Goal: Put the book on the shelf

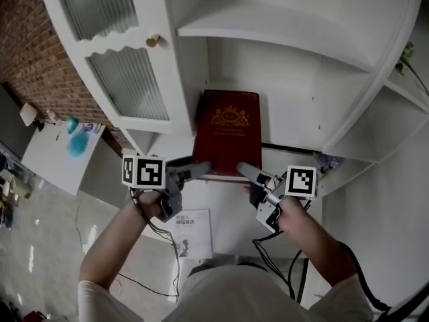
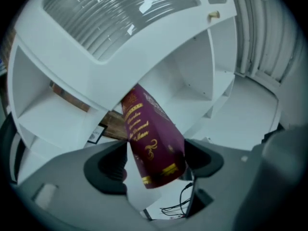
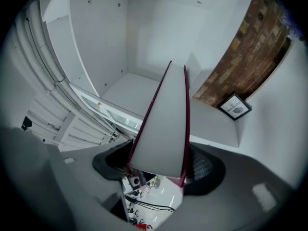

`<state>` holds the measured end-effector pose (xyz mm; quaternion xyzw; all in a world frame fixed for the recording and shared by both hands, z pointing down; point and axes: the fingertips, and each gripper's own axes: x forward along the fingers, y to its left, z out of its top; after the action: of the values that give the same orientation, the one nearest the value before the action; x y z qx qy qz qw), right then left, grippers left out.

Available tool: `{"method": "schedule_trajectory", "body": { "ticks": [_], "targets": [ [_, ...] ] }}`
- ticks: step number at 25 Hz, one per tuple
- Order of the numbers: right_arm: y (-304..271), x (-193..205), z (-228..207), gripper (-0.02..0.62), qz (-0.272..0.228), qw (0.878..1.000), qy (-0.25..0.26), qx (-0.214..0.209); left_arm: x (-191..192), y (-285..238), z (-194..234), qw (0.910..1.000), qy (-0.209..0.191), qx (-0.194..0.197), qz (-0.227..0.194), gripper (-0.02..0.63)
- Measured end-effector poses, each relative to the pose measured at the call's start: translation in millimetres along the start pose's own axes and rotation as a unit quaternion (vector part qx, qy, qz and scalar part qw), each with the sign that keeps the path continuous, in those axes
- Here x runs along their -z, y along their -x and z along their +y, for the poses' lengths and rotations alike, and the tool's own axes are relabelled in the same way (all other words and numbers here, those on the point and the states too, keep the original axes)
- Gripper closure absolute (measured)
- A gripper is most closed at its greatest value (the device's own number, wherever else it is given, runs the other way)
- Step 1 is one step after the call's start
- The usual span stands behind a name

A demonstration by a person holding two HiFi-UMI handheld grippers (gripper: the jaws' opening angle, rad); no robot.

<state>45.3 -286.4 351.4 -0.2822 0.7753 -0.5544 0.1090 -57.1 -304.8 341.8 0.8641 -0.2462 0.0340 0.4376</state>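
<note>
Facing shelf (image 1: 268,25), book (image 1: 226,136) sits clamped between fingers (image 1: 198,169).

Bright, even light, glare on ribbed glass (image 2: 120,13), dark fisheye corners

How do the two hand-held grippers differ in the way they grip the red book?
The left hand-held gripper clamps the book at its gold-lettered spine; the right hand-held gripper clamps the white page edges. Left sits at the book's near-left corner, right at its near-right. Both hold the same book.
</note>
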Motion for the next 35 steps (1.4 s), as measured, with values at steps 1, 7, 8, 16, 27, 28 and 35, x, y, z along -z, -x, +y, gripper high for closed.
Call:
{"method": "schedule_trajectory", "body": {
  "ticks": [1,7,8,16,27,28,35],
  "targets": [
    [-2,-2,1,0.282,-0.008,1.0,-0.003,0.0,-5,2,2,0.9999,-0.012,-0.002,0.0,0.215],
    [-13,-12,5,0.285,-0.049,0.999,-0.023,-0.006,-25,23,12,0.9968,-0.077,-0.016,-0.007,0.199],
    [-14,-13,5,0.285,-0.053,0.998,-0.024,-0.006,-26,27,13,0.9959,-0.089,-0.019,-0.009,0.198],
    [-30,-33,1,0.287,-0.081,0.996,-0.031,0.002,-23,64,4,0.969,-0.23,-0.085,-0.027,0.201],
    [-36,-44,0,0.279,-0.059,0.998,-0.002,-0.009,28,-16,-55,0.9411,-0.335,0.023,0.037,0.202],
    [-35,-44,0,0.261,-0.053,0.998,0.015,-0.007,27,-23,-59,0.9414,-0.334,0.028,0.036,0.202],
    [-12,-49,-3,0.192,-0.047,0.997,0.059,0.012,24,-47,-59,0.9441,-0.326,0.03,0.035,0.204]
  ]
}}
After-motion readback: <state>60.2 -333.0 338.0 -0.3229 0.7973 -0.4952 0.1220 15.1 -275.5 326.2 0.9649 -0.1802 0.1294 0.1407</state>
